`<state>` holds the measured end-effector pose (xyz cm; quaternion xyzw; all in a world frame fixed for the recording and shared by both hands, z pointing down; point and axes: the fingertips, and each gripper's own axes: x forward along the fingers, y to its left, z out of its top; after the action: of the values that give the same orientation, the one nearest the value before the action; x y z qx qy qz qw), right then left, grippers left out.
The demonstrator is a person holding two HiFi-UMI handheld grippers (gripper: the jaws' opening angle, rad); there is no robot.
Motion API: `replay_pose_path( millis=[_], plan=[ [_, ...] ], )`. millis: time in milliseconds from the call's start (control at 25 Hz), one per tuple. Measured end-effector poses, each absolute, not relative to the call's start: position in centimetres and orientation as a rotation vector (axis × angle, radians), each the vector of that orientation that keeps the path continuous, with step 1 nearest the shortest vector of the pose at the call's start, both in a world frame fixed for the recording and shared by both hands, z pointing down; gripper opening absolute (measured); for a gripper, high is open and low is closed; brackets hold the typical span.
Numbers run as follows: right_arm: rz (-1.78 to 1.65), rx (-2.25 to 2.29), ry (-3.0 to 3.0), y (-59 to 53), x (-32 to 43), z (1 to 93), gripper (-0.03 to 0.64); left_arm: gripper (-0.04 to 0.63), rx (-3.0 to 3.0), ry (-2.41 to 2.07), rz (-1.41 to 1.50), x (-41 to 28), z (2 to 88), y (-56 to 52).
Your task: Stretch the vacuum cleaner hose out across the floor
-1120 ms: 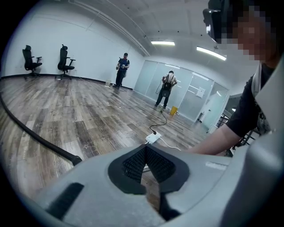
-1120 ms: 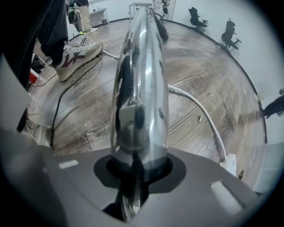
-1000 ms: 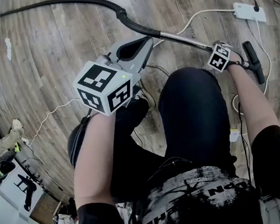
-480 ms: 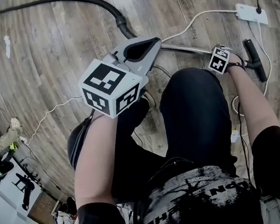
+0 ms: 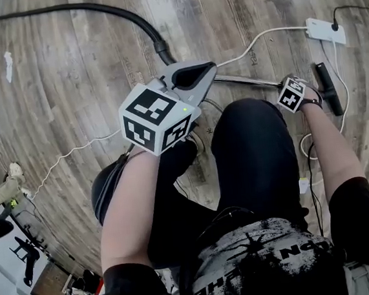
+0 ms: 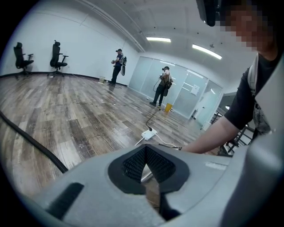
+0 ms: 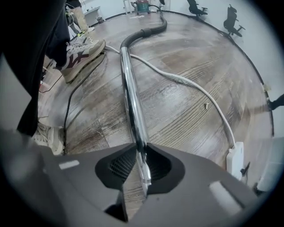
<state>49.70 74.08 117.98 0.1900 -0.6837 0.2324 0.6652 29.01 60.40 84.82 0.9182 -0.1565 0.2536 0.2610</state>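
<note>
The black vacuum hose [image 5: 93, 6] curves across the wooden floor from the far left to a cuff [image 5: 160, 47]. There it joins a chrome tube [image 5: 243, 79] that ends at a black floor nozzle [image 5: 327, 89]. My right gripper [image 5: 282, 85] is closing its jaws on the chrome tube [image 7: 131, 97], which runs between the pads [image 7: 141, 166] toward the hose [image 7: 148, 30]. My left gripper [image 5: 210, 67] hangs shut and empty above the tube near the cuff. In the left gripper view its jaws [image 6: 144, 166] are closed, with the hose [image 6: 31, 142] on the floor to the left.
A white power strip [image 5: 324, 31] with a white cable [image 5: 258, 36] lies right of the tube. Another thin white cord [image 5: 68, 155] runs at the left. My shoes [image 7: 82, 51] stand beside the tube. Two people [image 6: 162, 86] and office chairs [image 6: 57, 53] stand far off.
The hose cuff and chrome tube have slid nearer to me, and the nozzle end has shifted a little. My left gripper has drifted right and lower. The right gripper stays at the tube.
</note>
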Motion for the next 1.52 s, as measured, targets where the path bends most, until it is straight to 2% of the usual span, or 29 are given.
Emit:
replay_pose_path(
  millis=[40, 120, 440, 1000, 1280, 1520],
  plan=[
    [0.52, 0.446, -1.541, 73.7, 49.3, 117.3, 0.051, 0.0, 2.47, -0.427, 0.657, 28.7, 84.5, 60.0],
    [0.511, 0.483, -1.54, 72.5, 48.4, 115.4, 0.006, 0.0, 2.443, -0.447, 0.6, 28.0, 83.4, 58.6],
    [0.634, 0.549, -1.642, 67.6, 41.4, 96.3, 0.006, 0.0, 2.417, -0.521, 0.594, 23.6, 73.1, 55.1],
    [0.797, 0.563, -1.865, 68.6, 31.7, 65.4, 0.006, 0.0, 2.308, -0.707, 0.496, 12.4, 55.1, 59.4],
    [0.805, 0.749, -1.954, 64.3, 28.8, 54.4, 0.006, 0.002, 2.281, -0.822, 0.371, 6.2, 46.6, 55.8],
    [0.723, 0.917, -2.14, 56.9, 26.0, 46.2, 0.006, 0.002, 2.41, -0.779, 0.349, 5.6, 41.3, 52.1]
  ],
)
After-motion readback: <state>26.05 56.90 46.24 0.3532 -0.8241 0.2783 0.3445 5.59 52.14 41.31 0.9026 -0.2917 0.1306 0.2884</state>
